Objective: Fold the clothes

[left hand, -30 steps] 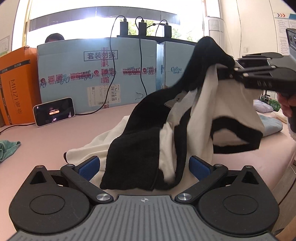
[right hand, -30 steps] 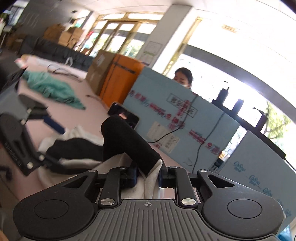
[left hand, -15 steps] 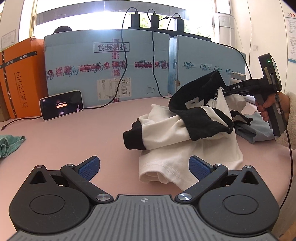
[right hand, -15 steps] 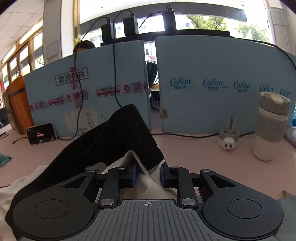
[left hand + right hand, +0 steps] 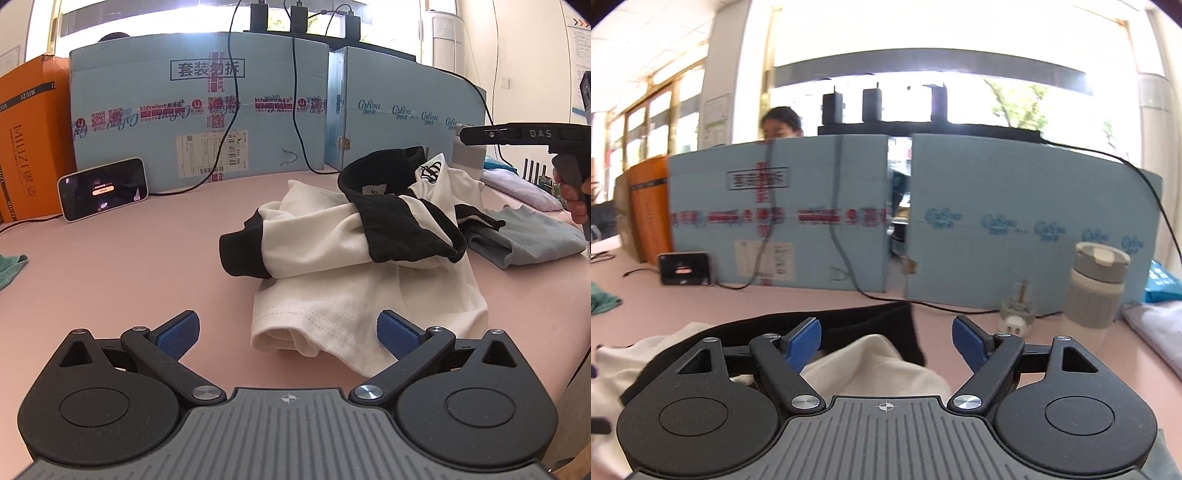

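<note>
A white and black shirt (image 5: pixel 354 258) lies crumpled on the pink table (image 5: pixel 147 258), its black collar turned up at the back. My left gripper (image 5: pixel 288 332) is open just short of the shirt's white hem; the right blue pad lies against the cloth and nothing is pinched. In the left wrist view my right gripper (image 5: pixel 466 133) hangs above the shirt's far right side, held by a hand (image 5: pixel 576 199). In the right wrist view my right gripper (image 5: pixel 886 345) has its jaws opening, the shirt (image 5: pixel 879 354) lying loose below them, clear of the pads.
A folded grey-blue garment (image 5: pixel 532 240) lies right of the shirt, a pale one (image 5: pixel 517 188) behind it. Blue foam boards (image 5: pixel 207 122) wall the table's back, with a phone (image 5: pixel 103 188), an orange box (image 5: pixel 26 144), cables, a bottle (image 5: pixel 1097 288) and a plug (image 5: pixel 1015 317). Green cloth (image 5: pixel 11 266) lies far left.
The right gripper, shut on the lifted shirt, lowered it to the table, then opened and let go. The shirt now lies in a heap. The left gripper came slightly closer to the hem.
</note>
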Motion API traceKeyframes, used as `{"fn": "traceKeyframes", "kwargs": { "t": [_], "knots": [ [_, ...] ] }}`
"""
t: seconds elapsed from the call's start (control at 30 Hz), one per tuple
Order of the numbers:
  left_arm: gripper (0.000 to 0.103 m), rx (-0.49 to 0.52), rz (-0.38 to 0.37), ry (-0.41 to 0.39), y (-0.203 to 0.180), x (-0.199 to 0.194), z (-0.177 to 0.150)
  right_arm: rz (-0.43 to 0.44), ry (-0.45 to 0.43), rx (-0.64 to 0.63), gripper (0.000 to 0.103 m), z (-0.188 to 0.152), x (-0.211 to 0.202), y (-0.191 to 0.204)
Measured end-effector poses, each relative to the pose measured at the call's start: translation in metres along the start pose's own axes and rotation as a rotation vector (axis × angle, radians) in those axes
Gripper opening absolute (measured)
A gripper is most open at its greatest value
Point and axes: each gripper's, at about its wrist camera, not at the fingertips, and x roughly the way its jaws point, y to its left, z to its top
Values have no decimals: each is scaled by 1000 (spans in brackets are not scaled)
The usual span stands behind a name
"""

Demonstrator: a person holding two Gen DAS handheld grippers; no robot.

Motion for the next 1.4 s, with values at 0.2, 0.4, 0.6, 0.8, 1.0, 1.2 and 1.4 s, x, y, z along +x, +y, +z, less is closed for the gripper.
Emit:
{"fn": "traceKeyframes", "kwargs": {
  "t": [0.2, 0.4, 0.6, 0.8, 1.0, 1.2, 1.4],
  "knots": [
    [103, -3, 6, -6, -3, 1, -5, 219, 40, -224, 81, -9, -12, 82],
    [103, -19, 5, -27, 1, -1, -5, 315, 97, -441, 81, -30, -2, 142],
    [103, -44, -36, -60, 3, 0, 0, 281, 177, -601, 49, -55, 11, 159],
    [103, -21, -53, -96, 3, 0, 6, 248, 196, -575, 11, -35, 22, 149],
    [103, -49, -79, -137, 12, 5, 15, 200, 94, -530, 10, 11, 30, 144],
    [103, -112, -127, -143, 23, 18, 20, 75, 15, -486, 10, 45, 76, 136],
    [103, -220, -173, -90, 38, 30, 16, -20, 34, -397, 10, 59, 148, 124]
  ]
}}
